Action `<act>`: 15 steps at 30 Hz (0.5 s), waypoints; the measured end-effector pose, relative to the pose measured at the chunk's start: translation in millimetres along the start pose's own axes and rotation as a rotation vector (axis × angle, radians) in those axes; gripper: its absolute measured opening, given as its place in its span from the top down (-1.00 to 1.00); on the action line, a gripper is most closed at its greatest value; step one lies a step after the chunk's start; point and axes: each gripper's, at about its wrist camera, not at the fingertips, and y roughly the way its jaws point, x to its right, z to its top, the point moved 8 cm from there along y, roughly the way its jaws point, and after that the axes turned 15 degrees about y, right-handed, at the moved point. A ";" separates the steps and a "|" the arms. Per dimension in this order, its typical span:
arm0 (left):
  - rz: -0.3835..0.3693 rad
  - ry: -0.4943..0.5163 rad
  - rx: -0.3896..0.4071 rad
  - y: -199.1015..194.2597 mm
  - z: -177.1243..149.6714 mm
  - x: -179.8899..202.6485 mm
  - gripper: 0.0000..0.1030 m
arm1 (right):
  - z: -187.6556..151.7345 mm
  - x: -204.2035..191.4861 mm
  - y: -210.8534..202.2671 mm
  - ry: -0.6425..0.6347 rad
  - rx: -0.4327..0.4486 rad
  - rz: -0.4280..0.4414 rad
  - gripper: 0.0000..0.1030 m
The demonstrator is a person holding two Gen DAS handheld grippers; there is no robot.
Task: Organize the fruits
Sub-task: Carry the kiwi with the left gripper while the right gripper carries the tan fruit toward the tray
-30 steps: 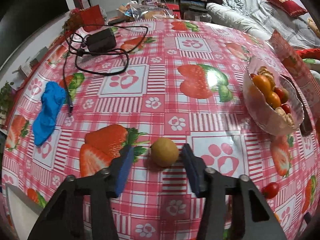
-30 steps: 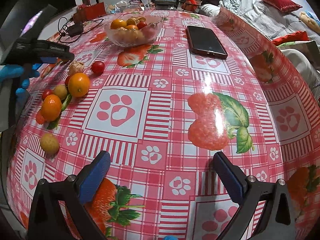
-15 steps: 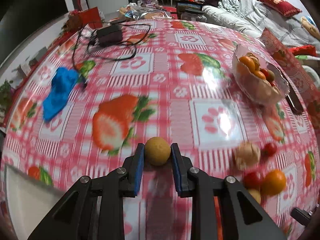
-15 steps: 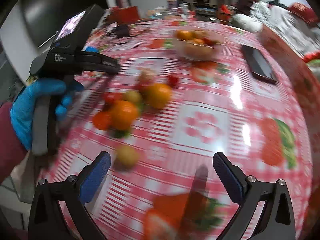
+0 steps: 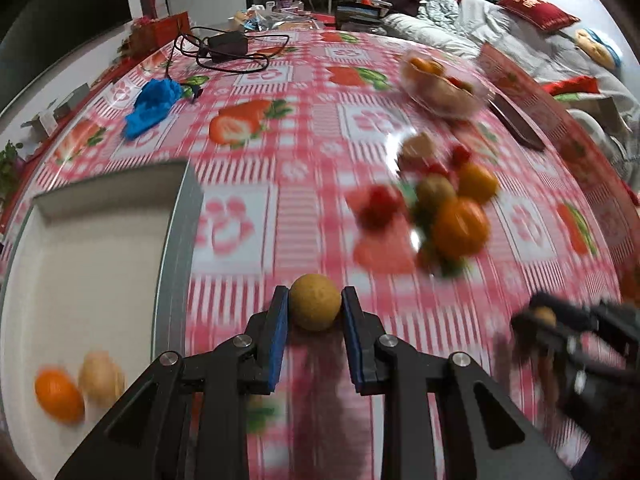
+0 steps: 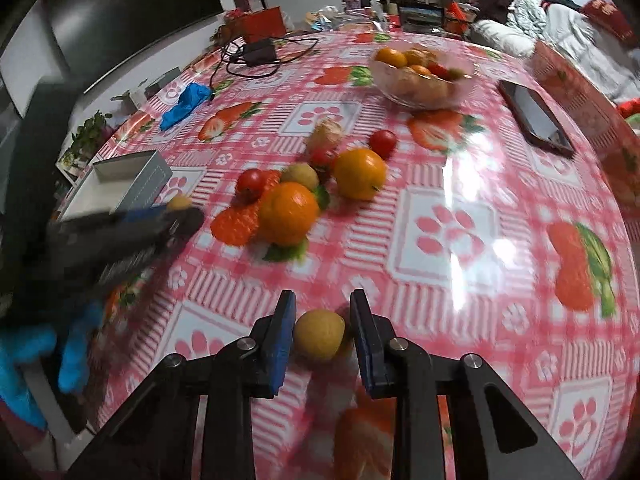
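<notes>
Partway: white box (image 5: 100,280) holds one orange and one pale fruit (blurred), left gripper (image 5: 315,308) pinches a tan round fruit (image 5: 315,307), right gripper (image 6: 322,334), jaws just closing, pinches a yellow fruit (image 6: 319,334); fruit pile (image 6: 296,204) remains on the tablecloth.

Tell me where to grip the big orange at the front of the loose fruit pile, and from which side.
Grip the orange across its widest middle, pads on its left and right flanks, coming from above on the near side. It is round, so off-centre pads may slip; a small yellow-brown fruit and a cherry tomato crowd its far side.
</notes>
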 end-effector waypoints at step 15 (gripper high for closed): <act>-0.022 -0.015 0.016 -43.2 -64.0 24.8 0.45 | -46.4 21.4 -33.0 0.066 0.029 -0.018 0.42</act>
